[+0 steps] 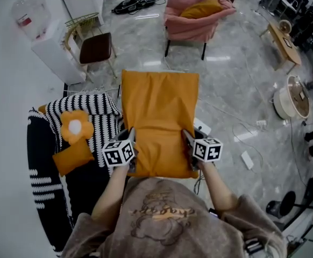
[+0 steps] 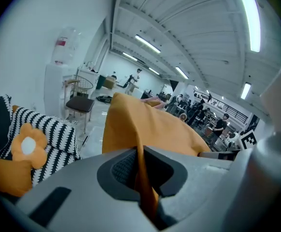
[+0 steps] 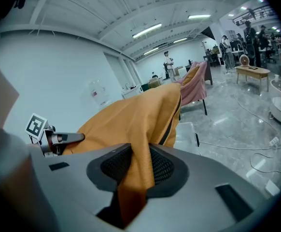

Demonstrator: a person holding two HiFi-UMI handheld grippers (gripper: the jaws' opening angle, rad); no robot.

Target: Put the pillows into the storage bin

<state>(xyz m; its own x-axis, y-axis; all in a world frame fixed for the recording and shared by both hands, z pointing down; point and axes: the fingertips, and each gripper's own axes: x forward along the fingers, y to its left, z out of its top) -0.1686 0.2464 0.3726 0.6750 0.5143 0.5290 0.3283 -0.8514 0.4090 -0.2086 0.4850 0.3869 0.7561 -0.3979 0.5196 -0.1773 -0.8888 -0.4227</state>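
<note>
Orange pillow (image 1: 159,122): I'm holding it up.
Left gripper (image 1: 130,140): clamping its fabric.
Right gripper (image 1: 189,139): pinching it too.

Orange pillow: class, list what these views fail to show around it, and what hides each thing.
- Head view: whatever sits beneath the orange pillow is covered by it.
- Left gripper view: the striped pillow runs off the left edge.
- Right gripper view: the clear box is mostly behind the orange pillow.

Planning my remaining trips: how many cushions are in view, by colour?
Orange: 4 (held pillow, flower cushion, small cushion, chair cushion on pink chair)
Black-and-white striped: 1 (striped pillow)
Total: 5; darker striped fabric beside them not counted.
</note>
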